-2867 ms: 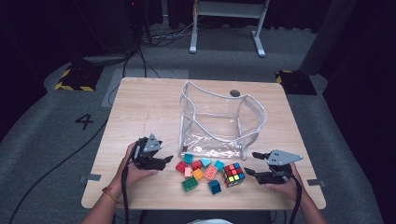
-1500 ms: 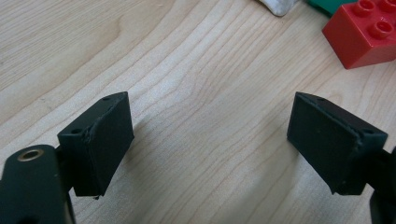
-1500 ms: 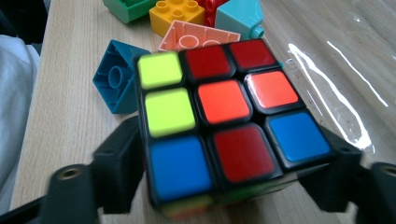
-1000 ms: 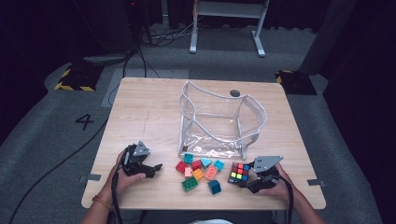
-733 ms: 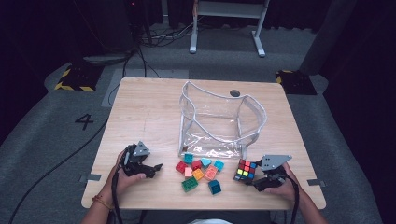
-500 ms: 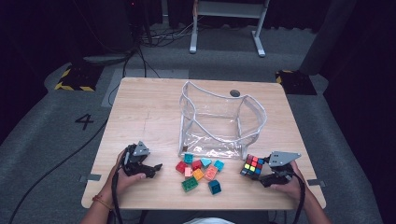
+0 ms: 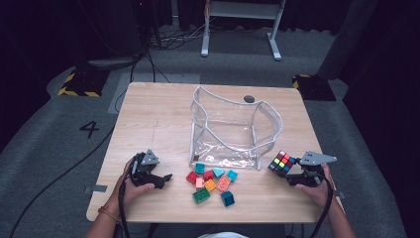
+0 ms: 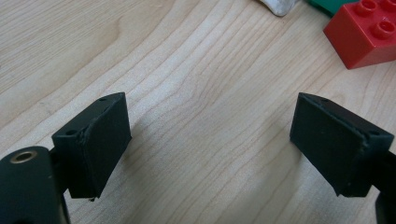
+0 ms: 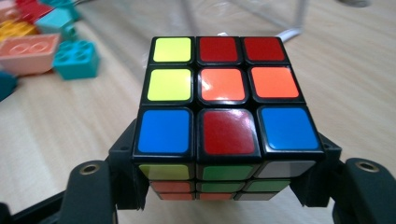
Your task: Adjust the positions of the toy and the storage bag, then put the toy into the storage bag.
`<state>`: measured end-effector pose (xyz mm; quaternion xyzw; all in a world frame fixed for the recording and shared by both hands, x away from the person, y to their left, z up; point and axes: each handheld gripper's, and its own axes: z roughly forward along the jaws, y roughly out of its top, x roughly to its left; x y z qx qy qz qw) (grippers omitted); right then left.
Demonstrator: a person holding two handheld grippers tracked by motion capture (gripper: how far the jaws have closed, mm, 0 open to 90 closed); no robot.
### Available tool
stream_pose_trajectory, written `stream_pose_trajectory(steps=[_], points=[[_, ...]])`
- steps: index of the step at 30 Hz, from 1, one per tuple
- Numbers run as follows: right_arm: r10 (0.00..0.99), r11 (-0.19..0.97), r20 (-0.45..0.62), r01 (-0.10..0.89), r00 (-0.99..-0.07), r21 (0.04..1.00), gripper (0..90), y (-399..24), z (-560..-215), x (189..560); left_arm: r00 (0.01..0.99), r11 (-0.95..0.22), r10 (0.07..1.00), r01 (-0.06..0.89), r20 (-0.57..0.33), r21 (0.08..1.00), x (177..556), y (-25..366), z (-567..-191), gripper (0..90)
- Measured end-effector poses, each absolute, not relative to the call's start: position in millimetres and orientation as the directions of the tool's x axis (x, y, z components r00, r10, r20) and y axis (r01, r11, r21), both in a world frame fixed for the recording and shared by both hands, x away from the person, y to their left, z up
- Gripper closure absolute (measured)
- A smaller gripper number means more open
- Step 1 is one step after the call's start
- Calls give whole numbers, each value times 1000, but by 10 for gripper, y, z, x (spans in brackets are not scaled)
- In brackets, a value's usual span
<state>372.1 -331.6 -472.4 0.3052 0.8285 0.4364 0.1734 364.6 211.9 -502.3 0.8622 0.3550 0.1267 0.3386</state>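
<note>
The right gripper (image 7: 292, 174) has the Rubik's cube (image 7: 281, 161) clamped between its jaws, lifted off the table (image 7: 158, 119) at the near right. The clear plastic bag (image 7: 233, 129) stands just to the cube's left and farther back, mouth up, so the cube likely has to rise and swing that way to drop in. Over on the left, the left gripper (image 7: 161, 179) has just been opening, nothing between its jaws, and the toy bricks (image 7: 210, 181) lie to its right.

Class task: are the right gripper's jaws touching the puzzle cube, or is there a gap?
Touching. In the right gripper view, both jaws of the right gripper press against opposite sides of the puzzle cube.
</note>
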Motion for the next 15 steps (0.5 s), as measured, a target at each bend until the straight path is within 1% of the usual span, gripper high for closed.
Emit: stream_pose_trajectory(steps=[2,6,13,14,15], points=[[693,410,-30,360,-720,838,338,-3369,-4685,3764,716,-519,698,526,-22,674,3646,2119,-5022,125],[723,388,-32,368,-690,845,338,-3431,-4634,3822,716,-519,698,526,-22,674,3646,2119,-5023,125],[741,365,-27,367,-671,856,338,-3502,-4478,3899,715,-518,699,528,-23,673,3648,2118,-5022,123],[744,375,-49,356,-666,856,338,-3524,-4408,3913,718,-521,696,525,-21,673,3651,2119,-5023,123],[744,375,-49,356,-666,856,338,-3524,-4408,3913,718,-521,696,525,-21,673,3651,2119,-5023,123]])
